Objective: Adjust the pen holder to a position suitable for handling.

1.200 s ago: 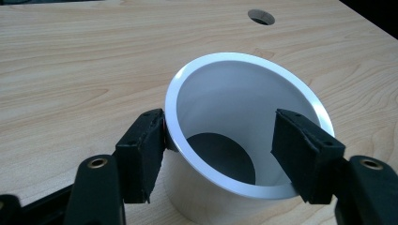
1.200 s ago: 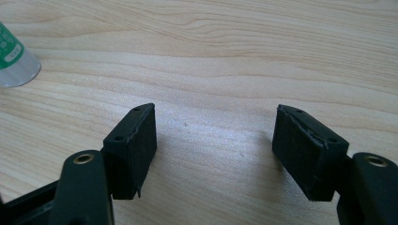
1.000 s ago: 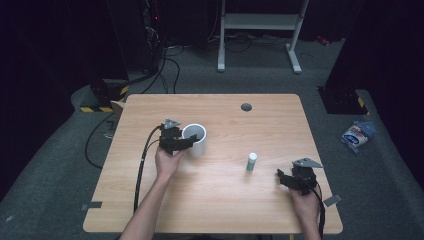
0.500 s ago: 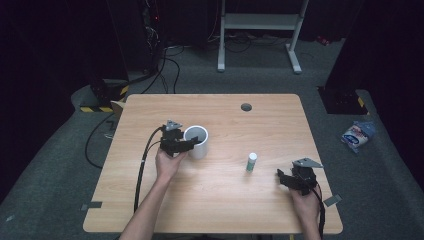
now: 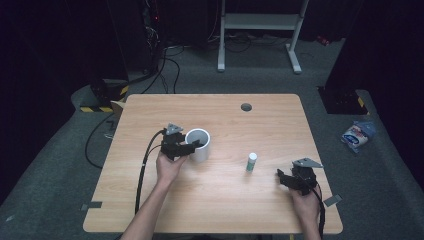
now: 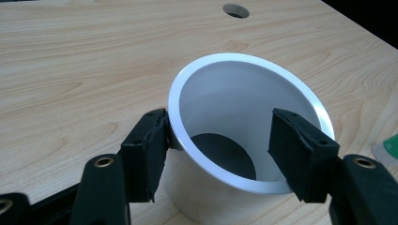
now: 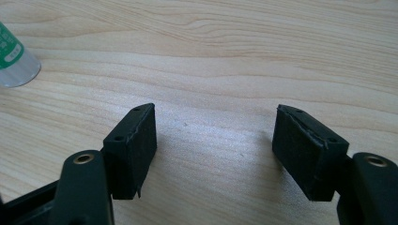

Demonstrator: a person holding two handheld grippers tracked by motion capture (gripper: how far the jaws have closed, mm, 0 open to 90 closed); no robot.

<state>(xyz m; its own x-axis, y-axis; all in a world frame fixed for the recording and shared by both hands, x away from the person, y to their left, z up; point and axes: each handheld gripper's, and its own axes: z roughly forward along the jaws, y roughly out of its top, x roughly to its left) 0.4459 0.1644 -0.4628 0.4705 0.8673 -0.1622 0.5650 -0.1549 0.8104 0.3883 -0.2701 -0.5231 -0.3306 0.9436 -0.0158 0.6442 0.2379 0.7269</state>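
A: Where is the cup (image 5: 199, 144)?
B: It stands upright on the table (image 5: 150, 210), a little left of the middle, open end up. It is white, and its inside looks bare with a dark bottom.

A: And the left gripper (image 5: 190, 146)?
B: It comes at the cup from the left. In the left gripper view one pad (image 6: 145, 145) sits against the outside of the rim on the left, and the other pad (image 6: 295, 145) is at the right side of the rim, so the cup's wall lies between them. The jaws have just been closing and now clench the cup.

A: What about the right gripper (image 5: 284, 178)?
B: It is near the right near corner of the table, well apart from the cup. The right gripper view shows its jaws spread wide over bare wood, holding nothing.

A: Anything else on the table?
B: A small bottle (image 5: 251, 162) with a green label stands between the two grippers, right of the cup. A round hole (image 5: 246, 107) sits near the far edge.
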